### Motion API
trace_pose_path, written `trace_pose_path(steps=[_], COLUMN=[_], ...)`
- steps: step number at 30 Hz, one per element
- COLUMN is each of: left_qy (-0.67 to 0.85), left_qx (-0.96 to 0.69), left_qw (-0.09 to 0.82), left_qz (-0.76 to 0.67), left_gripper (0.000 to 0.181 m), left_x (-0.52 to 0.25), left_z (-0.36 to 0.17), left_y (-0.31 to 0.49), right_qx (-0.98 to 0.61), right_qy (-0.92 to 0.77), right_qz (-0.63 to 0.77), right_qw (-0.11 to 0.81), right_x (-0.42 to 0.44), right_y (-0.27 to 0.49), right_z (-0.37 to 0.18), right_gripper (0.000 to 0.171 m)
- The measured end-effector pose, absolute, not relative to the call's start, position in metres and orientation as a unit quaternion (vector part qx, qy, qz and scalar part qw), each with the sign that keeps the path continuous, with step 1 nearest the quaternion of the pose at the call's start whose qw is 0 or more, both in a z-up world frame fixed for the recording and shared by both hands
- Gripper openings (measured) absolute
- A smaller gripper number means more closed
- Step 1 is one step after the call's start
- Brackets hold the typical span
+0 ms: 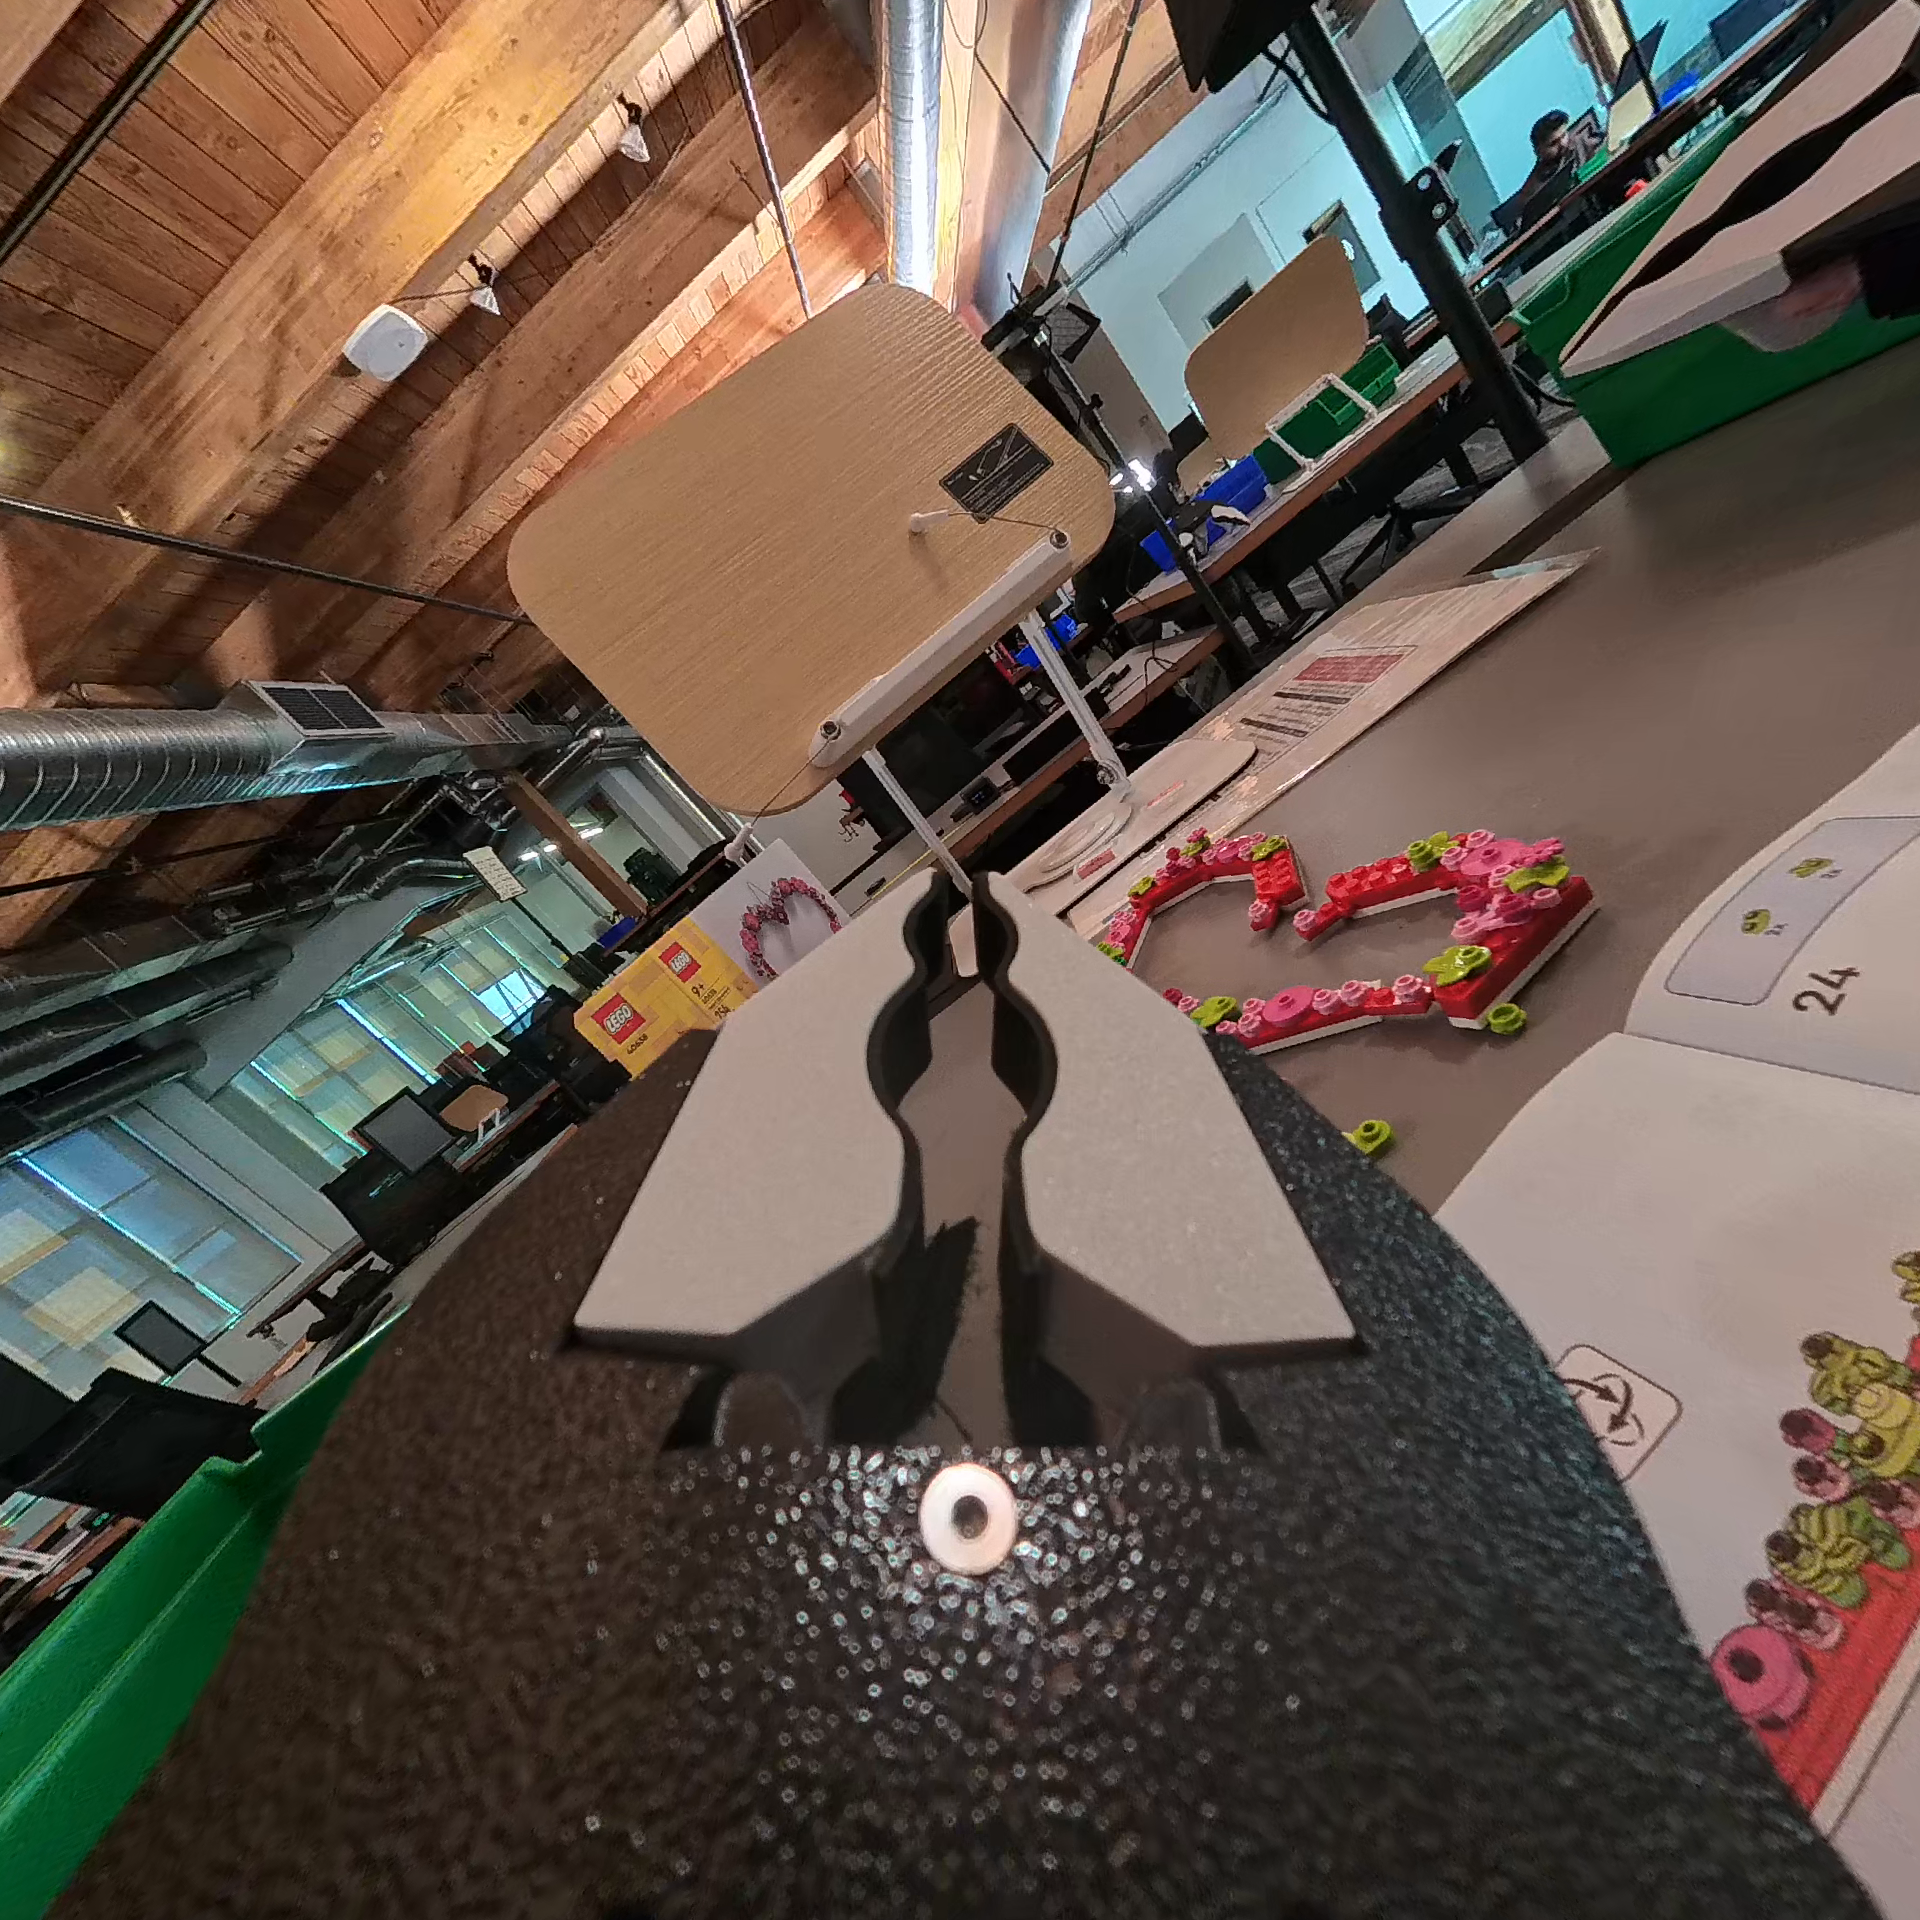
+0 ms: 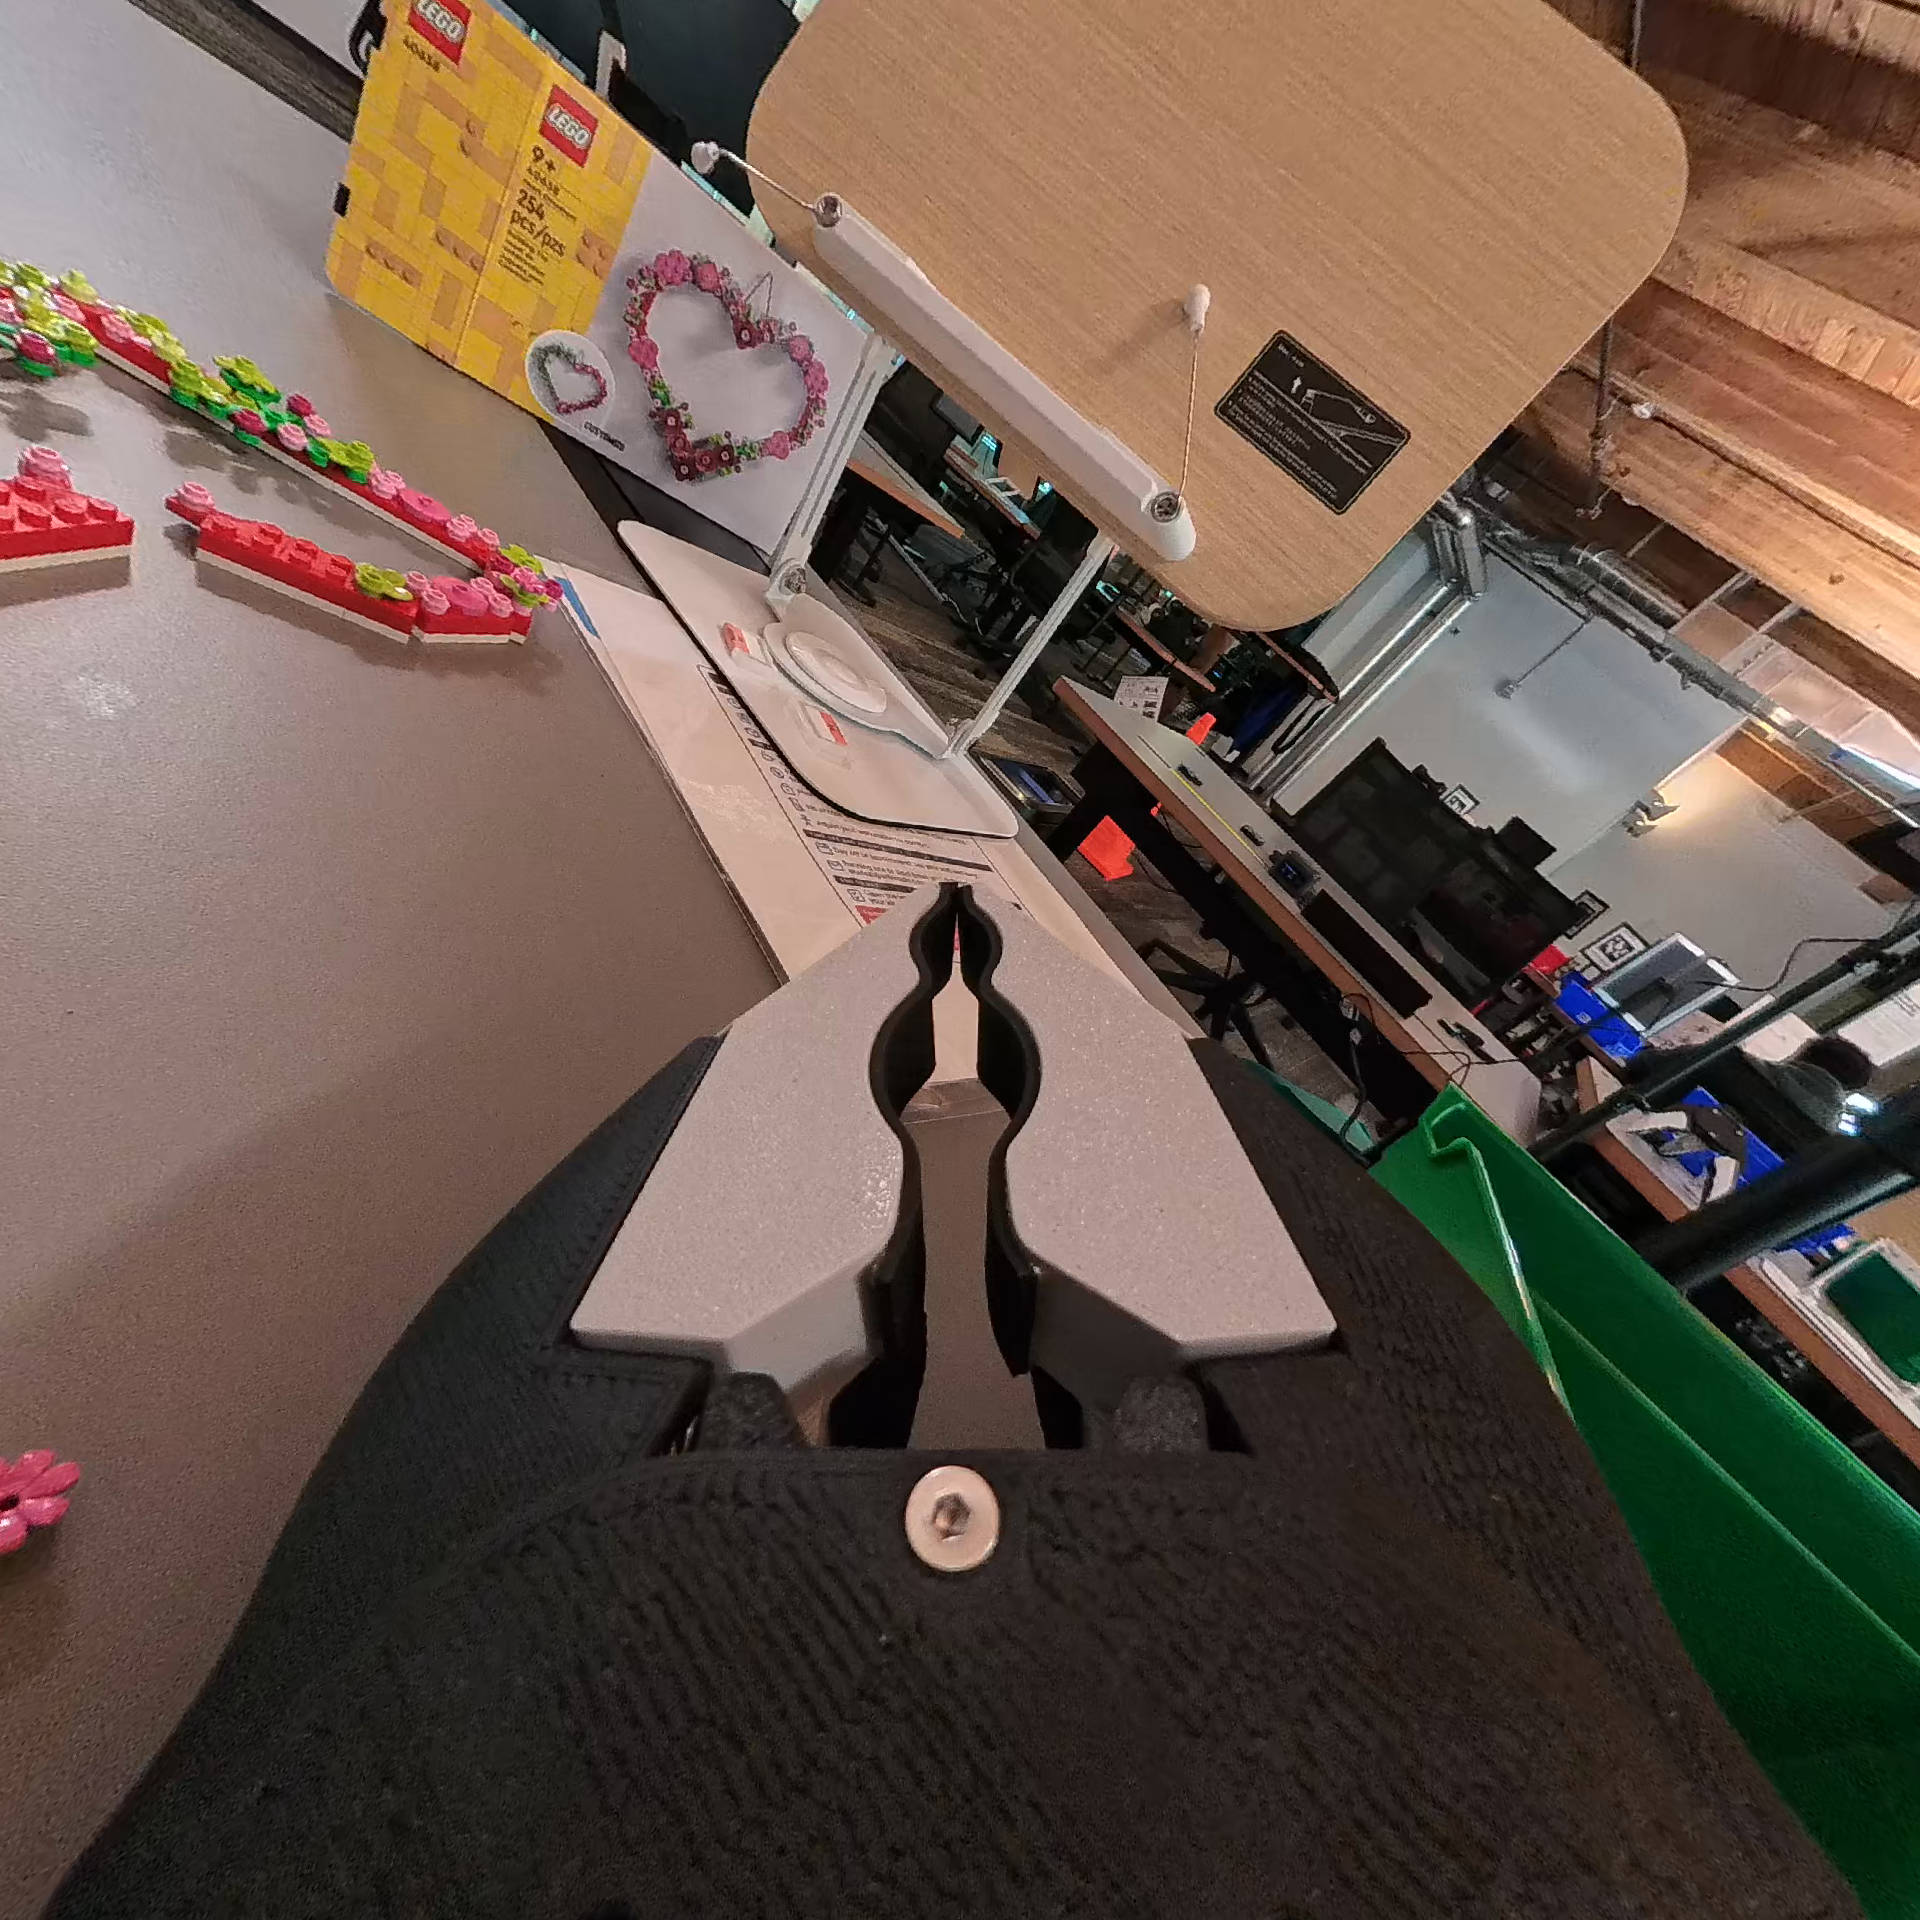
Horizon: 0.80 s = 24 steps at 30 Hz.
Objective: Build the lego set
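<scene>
In your left wrist view, your left gripper (image 1: 971, 894) has its grey fingers (image 1: 790, 1132) drawn together at the tips, with nothing between them; only the wavy gap farther back stays clear. The heart-shaped lego build (image 1: 1361, 935), red with pink flowers and lime-green leaves, lies flat on the tabletop (image 1: 1621, 727) ahead and to the right of those tips, well apart from them. One loose lime-green piece (image 1: 1371, 1136) sits on the tabletop just beside the right finger, closer to you than the heart. The open instruction booklet (image 1: 1704, 1226) covers the tabletop's right side. Beyond the fingertips stands the wooden book stand (image 1: 790, 561), and the yellow lego box (image 1: 665, 997) shows left of the tips, near the far edge. A green bin (image 1: 135, 1621) fills the lower left corner of the view.

In your right wrist view, your right gripper (image 2: 956, 894) is also closed at the tips and holds nothing. The red lego strips (image 2: 343, 561) with flowers lie to the left of the fingers, well apart, toward the far left part of the tabletop (image 2: 364, 935). A single pink flower piece (image 2: 31, 1496) rests at the left border, level with the gripper's body. The box (image 2: 488, 208) stands at the far edge, the stand (image 2: 1247, 260) rises ahead of the tips on its white base, and a printed sheet (image 2: 748, 790) lies under that base, reaching up to the fingertips. A green bin (image 2: 1714, 1455) sits to the right
</scene>
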<state>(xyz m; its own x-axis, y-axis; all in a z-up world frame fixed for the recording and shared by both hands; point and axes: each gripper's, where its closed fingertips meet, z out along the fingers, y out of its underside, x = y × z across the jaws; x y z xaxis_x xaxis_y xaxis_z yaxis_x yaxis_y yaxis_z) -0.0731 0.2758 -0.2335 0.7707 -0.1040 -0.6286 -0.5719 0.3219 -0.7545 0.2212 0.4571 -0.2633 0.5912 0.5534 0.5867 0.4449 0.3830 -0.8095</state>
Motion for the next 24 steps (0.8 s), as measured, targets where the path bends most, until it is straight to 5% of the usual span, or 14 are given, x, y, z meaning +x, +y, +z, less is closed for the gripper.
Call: trace_pose_path(steps=[1,24], left_qy=[0.301,0.301], left_qx=[-0.561,-0.558], left_qw=[0.755,0.758], left_qz=[0.155,0.154], left_gripper=[0.002,0.002], left_x=[-0.073,-0.0716], left_z=[-0.2335,-0.2325], left_y=[0.2758,0.2742], right_qx=[-0.554,-0.553], right_qy=[-0.45,-0.452], right_qz=[0.039,0.038], right_qw=[0.699,0.699], right_x=[0.2212,0.2208], right_y=[0.4572,0.4565], right_z=[-0.2633,-0.2635], right_gripper=[0.0,0.0])
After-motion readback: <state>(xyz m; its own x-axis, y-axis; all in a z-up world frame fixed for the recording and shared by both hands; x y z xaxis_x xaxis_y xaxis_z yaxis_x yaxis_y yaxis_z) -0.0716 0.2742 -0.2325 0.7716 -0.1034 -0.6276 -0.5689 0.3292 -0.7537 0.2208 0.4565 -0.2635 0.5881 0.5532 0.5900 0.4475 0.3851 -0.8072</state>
